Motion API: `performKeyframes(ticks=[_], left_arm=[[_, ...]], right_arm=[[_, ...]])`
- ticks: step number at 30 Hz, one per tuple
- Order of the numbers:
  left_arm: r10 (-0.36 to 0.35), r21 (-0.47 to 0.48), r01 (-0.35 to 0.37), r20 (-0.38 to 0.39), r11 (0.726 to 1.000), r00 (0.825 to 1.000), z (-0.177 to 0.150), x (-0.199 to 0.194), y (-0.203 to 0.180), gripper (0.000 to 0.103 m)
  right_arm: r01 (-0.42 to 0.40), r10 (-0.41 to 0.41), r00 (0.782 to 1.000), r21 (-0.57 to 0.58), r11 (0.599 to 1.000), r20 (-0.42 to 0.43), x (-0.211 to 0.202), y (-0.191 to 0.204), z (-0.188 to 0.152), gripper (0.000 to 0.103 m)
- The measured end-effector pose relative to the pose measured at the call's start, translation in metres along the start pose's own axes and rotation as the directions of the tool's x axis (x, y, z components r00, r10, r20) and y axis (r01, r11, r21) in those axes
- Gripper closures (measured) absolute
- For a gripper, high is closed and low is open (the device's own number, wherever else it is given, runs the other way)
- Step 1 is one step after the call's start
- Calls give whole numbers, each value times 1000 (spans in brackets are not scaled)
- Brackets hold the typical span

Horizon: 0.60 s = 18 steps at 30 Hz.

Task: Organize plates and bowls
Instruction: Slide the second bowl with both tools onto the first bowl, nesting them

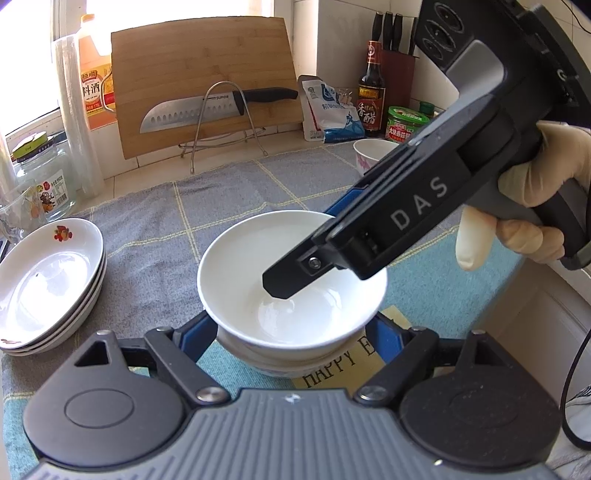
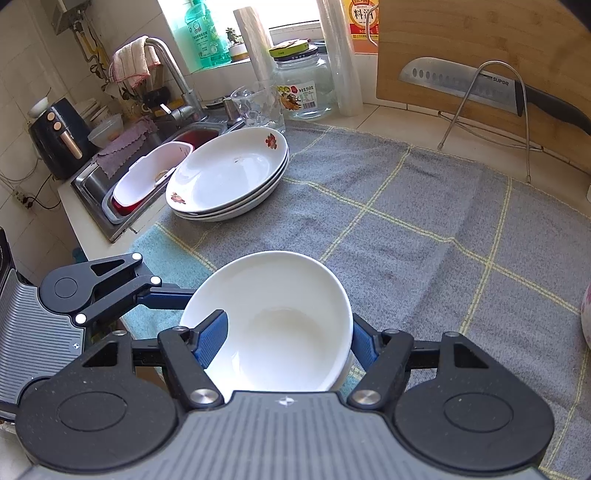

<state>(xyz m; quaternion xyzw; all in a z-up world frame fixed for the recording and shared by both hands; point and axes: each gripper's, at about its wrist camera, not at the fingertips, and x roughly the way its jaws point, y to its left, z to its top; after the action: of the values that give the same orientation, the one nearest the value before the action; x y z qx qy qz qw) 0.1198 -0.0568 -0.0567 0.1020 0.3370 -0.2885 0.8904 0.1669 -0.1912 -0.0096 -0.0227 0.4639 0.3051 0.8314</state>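
Daylight from a window (image 2: 236, 22) falls on white tiled walls (image 2: 33, 48).

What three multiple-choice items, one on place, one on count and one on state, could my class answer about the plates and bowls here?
1. Where is the plate stack?
A. on the grey cloth by the sink
B. in the sink
C. on the cutting board

2. How many plates are stacked?
A. one
B. three
C. six

3. How does the right gripper hold the white bowl?
A. closed on an empty gap
B. one finger inside, one outside the rim
C. under the base

Key: 1 A, the stack rests on the cloth beside the sink; 2 B, three rims show; 3 B, a blue pad lies inside the bowl.
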Motion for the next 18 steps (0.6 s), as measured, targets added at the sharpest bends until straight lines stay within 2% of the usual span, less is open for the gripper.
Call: performKeyframes(ticks=[18], left_arm=[[15, 7, -15, -7, 1000, 1000, 0, 1, 2, 15]], right_arm=[[-4, 4, 1000, -5, 1000, 15, 2, 2, -1, 28]])
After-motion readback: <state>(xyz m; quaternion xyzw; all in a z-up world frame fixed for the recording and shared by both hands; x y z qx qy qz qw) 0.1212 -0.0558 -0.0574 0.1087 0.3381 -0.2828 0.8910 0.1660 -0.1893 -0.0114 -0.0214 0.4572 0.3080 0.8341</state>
